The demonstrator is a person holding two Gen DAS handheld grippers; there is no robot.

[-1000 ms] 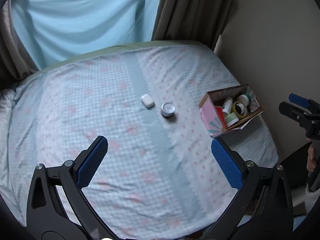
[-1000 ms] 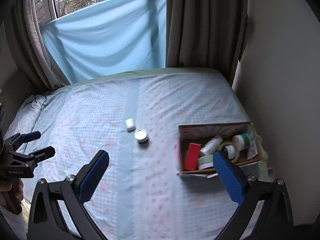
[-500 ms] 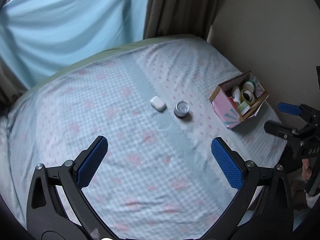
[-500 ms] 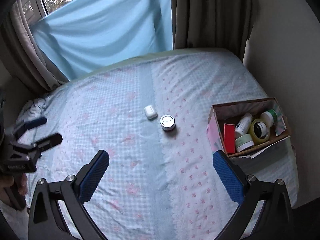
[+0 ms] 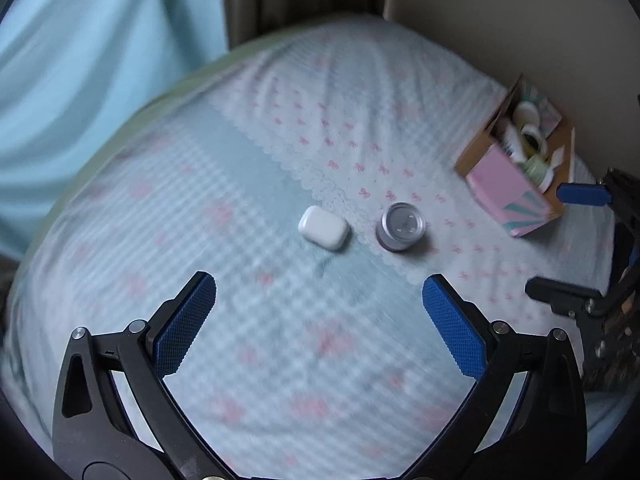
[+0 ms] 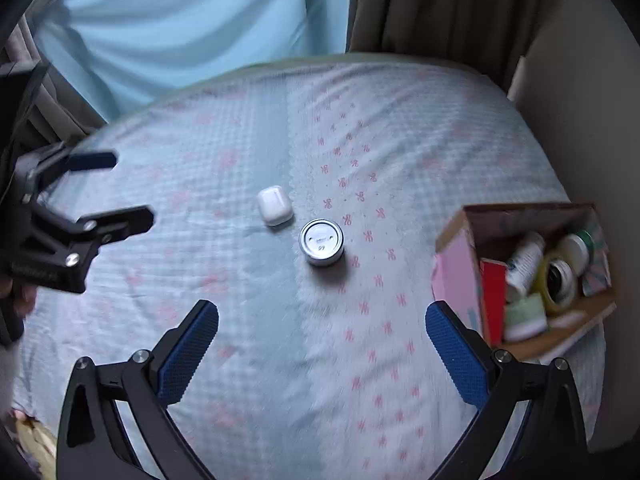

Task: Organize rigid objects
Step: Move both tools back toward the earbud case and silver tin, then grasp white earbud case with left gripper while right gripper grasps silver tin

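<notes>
You hold the left tool above the bed, and its two blue pads stand wide apart with nothing between them, so it is released. In front of it, on the checked bed cover, lies the white earbud case, and just beside it, to the right and not touching, stands the small round tin with its silver lid facing up. Your right tool is also released: its pads are spread wide and grasp nothing, and it hangs over the cover on the near side of the tin. In the right wrist view the earbud case lies a little further and to the left of the tin. The cardboard box with the pink side sits on the bed well apart from these two things, to the right, near the wall. Inside the box you can see a red pack, a white bottle, a roll of yellow tape and a pale green jar; other small things there are too blurred to name. In the left wrist view the same box appears at the far right, with your right tool near it. At the head of the bed hang a light blue cloth and a brown curtain.
</notes>
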